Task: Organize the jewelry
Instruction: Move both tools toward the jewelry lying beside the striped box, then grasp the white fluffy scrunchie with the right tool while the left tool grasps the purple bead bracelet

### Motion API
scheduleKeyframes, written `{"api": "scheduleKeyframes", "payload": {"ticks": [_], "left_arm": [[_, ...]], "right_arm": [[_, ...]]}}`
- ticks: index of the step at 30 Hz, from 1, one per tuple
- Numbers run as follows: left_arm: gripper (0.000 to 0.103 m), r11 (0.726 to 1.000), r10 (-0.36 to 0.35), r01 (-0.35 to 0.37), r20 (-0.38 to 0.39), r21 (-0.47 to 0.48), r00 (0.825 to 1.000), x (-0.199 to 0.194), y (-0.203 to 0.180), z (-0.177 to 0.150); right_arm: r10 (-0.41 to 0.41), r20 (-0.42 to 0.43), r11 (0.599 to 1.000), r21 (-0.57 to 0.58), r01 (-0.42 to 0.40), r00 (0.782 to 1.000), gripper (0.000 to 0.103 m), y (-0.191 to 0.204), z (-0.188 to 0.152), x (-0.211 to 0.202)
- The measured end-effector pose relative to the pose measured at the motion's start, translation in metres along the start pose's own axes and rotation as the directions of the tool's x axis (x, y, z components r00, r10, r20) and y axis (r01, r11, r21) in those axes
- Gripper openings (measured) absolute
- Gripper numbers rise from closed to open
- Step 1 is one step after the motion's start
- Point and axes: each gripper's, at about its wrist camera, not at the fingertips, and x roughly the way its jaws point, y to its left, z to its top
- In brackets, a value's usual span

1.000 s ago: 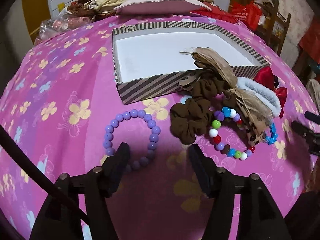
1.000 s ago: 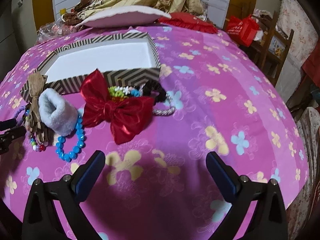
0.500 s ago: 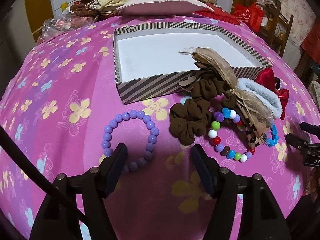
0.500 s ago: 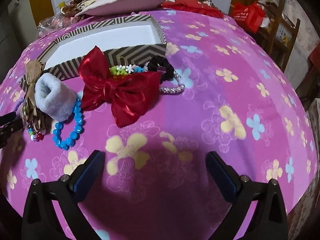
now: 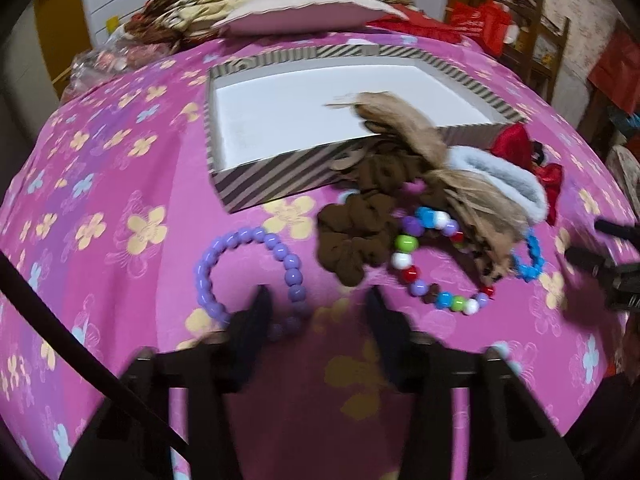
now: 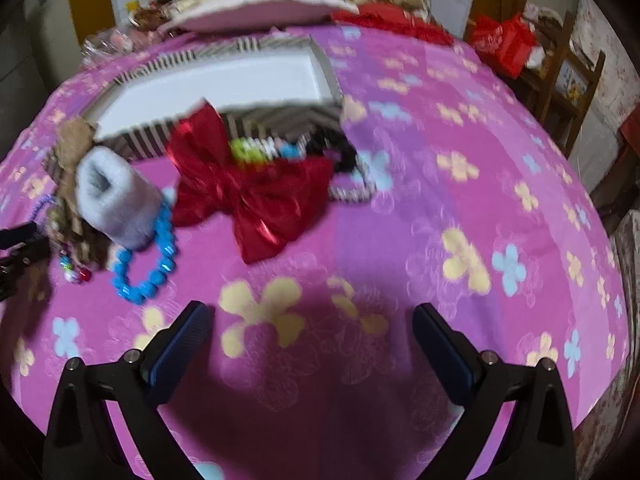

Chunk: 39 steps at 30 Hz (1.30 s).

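A striped box [image 5: 280, 178] with a white empty inside lies on the pink flowered cloth; it also shows in the right wrist view [image 6: 224, 80]. In front of it lie a purple bead bracelet [image 5: 208, 264], a brown scrunchie [image 5: 352, 236], a multicolour bead bracelet [image 5: 404, 272], a tan bow [image 5: 472, 200], a grey fluffy band [image 6: 116, 196], a blue bead bracelet [image 6: 156, 268] and a red bow [image 6: 248, 192]. My left gripper [image 5: 318, 312] is open, its left finger over the purple bracelet's near edge. My right gripper [image 6: 312, 332] is open and empty over bare cloth, in front of the red bow.
More small beaded pieces and a dark hair tie [image 6: 344, 152] lie between the red bow and the box. A pillow [image 5: 304, 8] and bedding pile sit behind the box. A wooden chair [image 6: 568, 76] with red bags stands at the far right.
Both grippers have moved forward, toward the jewelry. The left fingers have closed in a little and now reach the purple bracelet's near edge. Nothing has been picked up.
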Motion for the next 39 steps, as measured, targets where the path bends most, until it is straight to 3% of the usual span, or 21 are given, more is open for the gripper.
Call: {"api": "scheduleKeyframes", "payload": {"ticks": [3,4,7,11,12,14,17,19,25,29,34,39], "left_arm": [[0.000,0.999,-0.020,0.020,-0.002,0.026,1.000,-0.001,-0.008,-0.001],[0.000,0.999,-0.030,0.030,-0.005,0.026,1.000,-0.002,-0.009,-0.001],[0.000,0.994,-0.105,0.105,0.002,-0.006,0.994,-0.008,-0.007,-0.001],[0.000,0.982,-0.177,0.181,0.075,-0.052,0.981,-0.024,0.002,0.004],[0.000,0.977,-0.196,0.202,0.085,-0.070,0.977,-0.026,0.006,0.004],[0.000,0.970,-0.213,0.223,0.100,-0.100,0.972,-0.029,0.010,0.005],[0.000,0.965,-0.214,0.228,0.116,-0.127,0.970,-0.031,0.015,0.006],[0.000,0.964,-0.211,0.227,0.121,-0.140,0.970,-0.032,0.018,0.007],[0.000,0.964,-0.181,0.196,0.093,-0.178,0.979,-0.026,0.025,0.005],[0.000,0.967,-0.169,0.178,0.063,-0.181,0.984,-0.021,0.027,0.002],[0.000,0.972,-0.160,0.163,0.034,-0.171,0.987,-0.015,0.026,-0.001],[0.000,0.976,-0.149,0.143,-0.025,-0.166,0.989,-0.004,0.023,-0.005]], "right_arm": [[0.076,0.122,0.997,0.005,-0.078,0.990,0.103,0.001,0.005,-0.023],[0.137,0.147,0.990,-0.003,-0.138,0.980,0.103,0.003,0.007,-0.027],[0.260,0.170,0.966,-0.061,-0.253,0.951,0.103,0.012,0.012,-0.031],[0.345,0.182,0.930,-0.197,-0.310,0.921,0.098,0.031,0.023,-0.026],[0.353,0.171,0.921,-0.234,-0.310,0.920,0.096,0.037,0.026,-0.021],[0.360,0.145,0.911,-0.268,-0.314,0.922,0.078,0.047,0.029,-0.010],[0.368,0.082,0.899,-0.286,-0.332,0.926,0.061,0.058,0.032,0.009],[0.400,0.052,0.880,-0.302,-0.368,0.915,0.055,0.064,0.034,0.017],[0.376,0.059,0.874,-0.355,-0.333,0.925,0.049,0.084,0.035,0.023],[0.374,0.049,0.871,-0.363,-0.332,0.926,0.025,0.088,0.036,0.025],[0.376,0.084,0.880,-0.345,-0.327,0.923,0.022,0.078,0.032,0.010],[0.400,0.178,0.896,-0.282,-0.343,0.899,0.022,0.058,0.034,-0.012]]}}
